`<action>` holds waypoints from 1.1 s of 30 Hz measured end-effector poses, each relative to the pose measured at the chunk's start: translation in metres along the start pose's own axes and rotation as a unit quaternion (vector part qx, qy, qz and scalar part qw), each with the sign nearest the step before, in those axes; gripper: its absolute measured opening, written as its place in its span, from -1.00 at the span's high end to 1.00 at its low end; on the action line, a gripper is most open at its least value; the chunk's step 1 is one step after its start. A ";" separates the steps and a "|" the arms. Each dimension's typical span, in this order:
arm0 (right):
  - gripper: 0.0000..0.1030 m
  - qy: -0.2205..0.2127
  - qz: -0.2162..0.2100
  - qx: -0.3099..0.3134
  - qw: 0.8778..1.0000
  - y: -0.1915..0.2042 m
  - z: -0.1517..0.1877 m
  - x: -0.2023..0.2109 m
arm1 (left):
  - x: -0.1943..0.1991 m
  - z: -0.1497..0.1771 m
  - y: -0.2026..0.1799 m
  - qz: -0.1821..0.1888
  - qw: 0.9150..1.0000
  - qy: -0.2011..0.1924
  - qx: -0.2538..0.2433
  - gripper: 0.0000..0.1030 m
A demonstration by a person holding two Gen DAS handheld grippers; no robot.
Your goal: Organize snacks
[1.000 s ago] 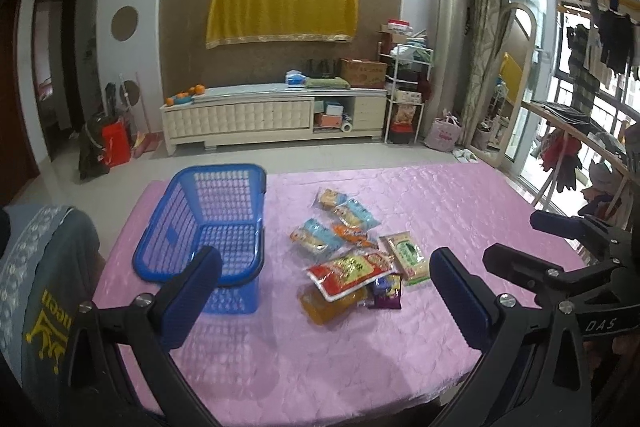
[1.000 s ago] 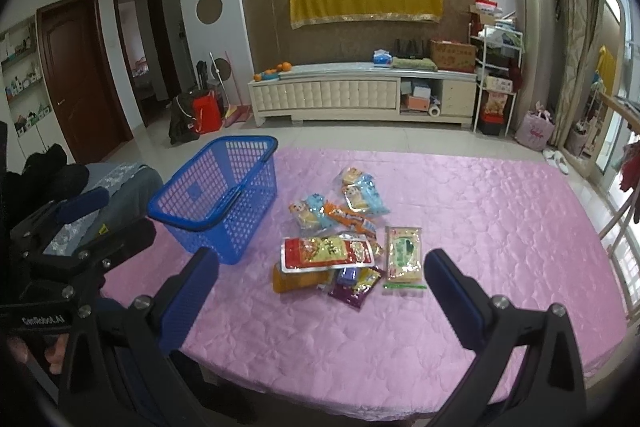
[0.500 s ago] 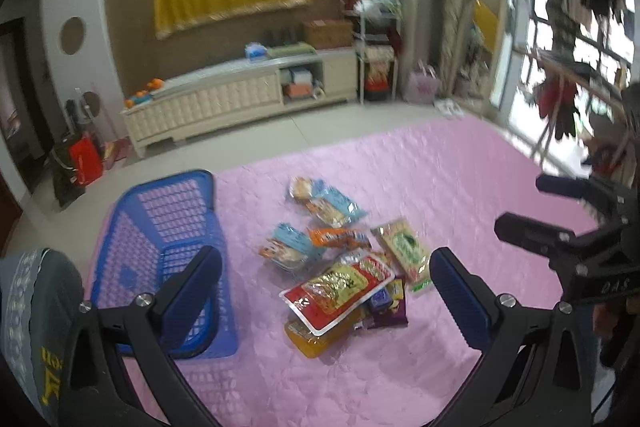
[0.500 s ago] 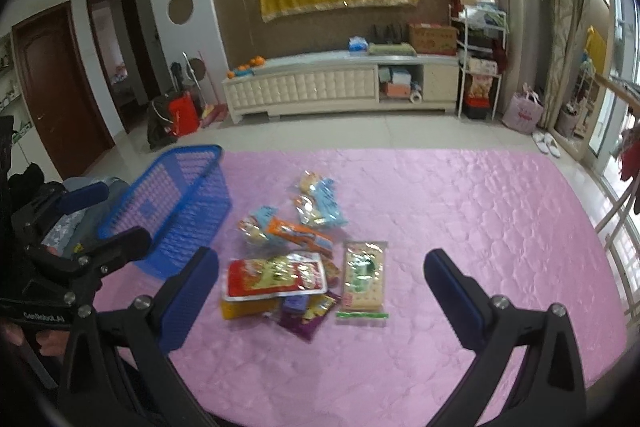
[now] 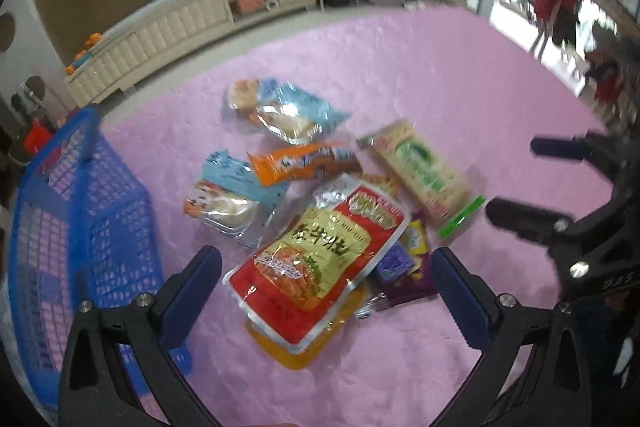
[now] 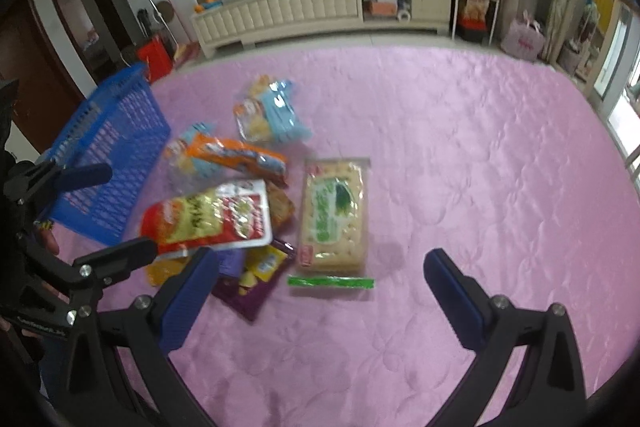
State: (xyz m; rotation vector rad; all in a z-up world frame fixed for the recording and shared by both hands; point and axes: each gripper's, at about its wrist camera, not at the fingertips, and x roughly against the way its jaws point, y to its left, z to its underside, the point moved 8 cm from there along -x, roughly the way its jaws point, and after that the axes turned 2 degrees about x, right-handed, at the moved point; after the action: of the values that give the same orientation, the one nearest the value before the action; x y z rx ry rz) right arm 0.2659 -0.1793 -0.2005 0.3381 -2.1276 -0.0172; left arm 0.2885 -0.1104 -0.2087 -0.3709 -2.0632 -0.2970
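Snacks lie heaped on the pink quilted tablecloth (image 6: 460, 147). Left gripper (image 5: 326, 277) gapes wide, empty, the red-and-yellow foil pouch (image 5: 324, 259) between its jaws. Right gripper (image 6: 320, 279) likewise spread, the green cracker pack (image 6: 334, 215) just ahead. Farther left stands the blue plastic mesh basket (image 5: 72, 227).

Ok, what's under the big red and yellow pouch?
The red and yellow pouch lies on an orange packet and overlaps a purple packet. Anything beneath its middle is covered.
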 end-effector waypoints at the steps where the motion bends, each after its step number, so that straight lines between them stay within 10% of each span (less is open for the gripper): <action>1: -1.00 0.005 -0.001 -0.004 1.000 -0.002 0.001 -0.004 | -0.008 0.001 -0.001 -0.009 1.000 0.010 -0.016 -1.00; 8: -1.00 0.022 -0.011 -0.023 0.999 -0.014 0.006 -0.021 | -0.048 0.002 -0.003 -0.029 0.994 0.062 -0.084 -1.00; 15: -1.00 0.026 -0.020 -0.026 0.999 -0.016 0.005 -0.027 | -0.068 -0.007 0.007 0.021 0.995 0.088 -0.048 -0.96; 21: -1.00 0.027 -0.019 -0.026 0.999 -0.020 0.005 -0.025 | -0.078 -0.009 0.015 0.134 0.982 0.123 0.048 -0.29; 24: -1.00 0.028 -0.020 -0.022 0.999 -0.021 0.005 -0.022 | -0.077 -0.008 0.016 0.132 0.983 0.123 0.034 -0.20; 33: -1.00 0.037 -0.017 -0.015 0.999 -0.022 0.001 -0.024 | -0.071 0.012 0.006 0.119 0.986 0.120 -0.002 -0.41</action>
State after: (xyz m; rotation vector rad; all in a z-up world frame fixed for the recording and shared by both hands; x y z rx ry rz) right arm 0.2823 -0.1949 -0.2238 0.3510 -2.0454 -0.0557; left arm 0.3152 -0.1108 -0.2761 -0.5515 -1.7625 -0.1914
